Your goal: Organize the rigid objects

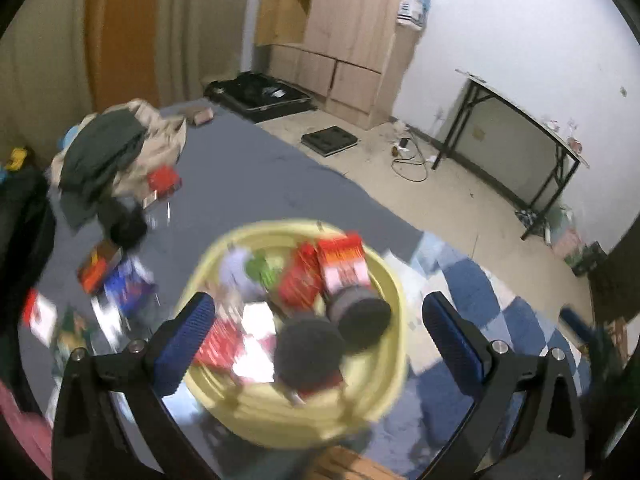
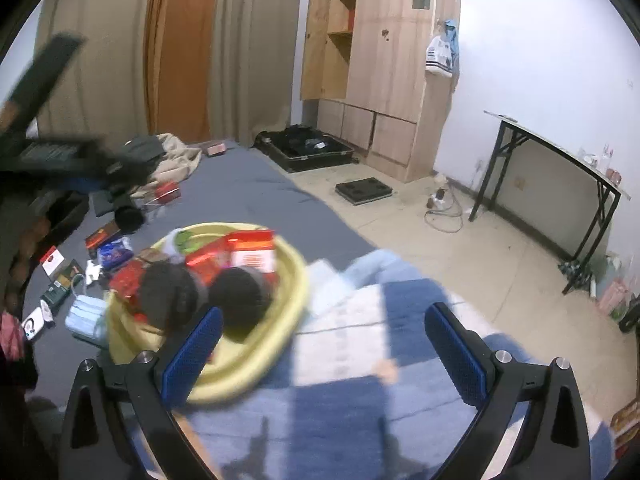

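Your left gripper: jaws spread wide, nothing between the blue ribbed pads. Your right gripper: jaws likewise spread wide, holding nothing.

Round pale-yellow plastic basin: in the left wrist view it sits directly ahead of and between your left jaws, its near rim low between the two pads; the view is motion-blurred. In the right wrist view the same basin lies ahead and toward your left jaw, its near rim passing behind that pad.

Contents of the basin:
- two dark round-topped cylindrical containers, side by side, nearest the jaws;
- red-and-white cardboard boxes beyond the containers, leaning together;
- a green-and-white packet at the far side, too blurred to identify.

Loose small boxes and packets: scattered on the grey bed sheet, outside the basin, beyond and to the left of your right gripper's left jaw.

Blue-and-white checked blanket: beneath and between your right jaws, just beside the basin.
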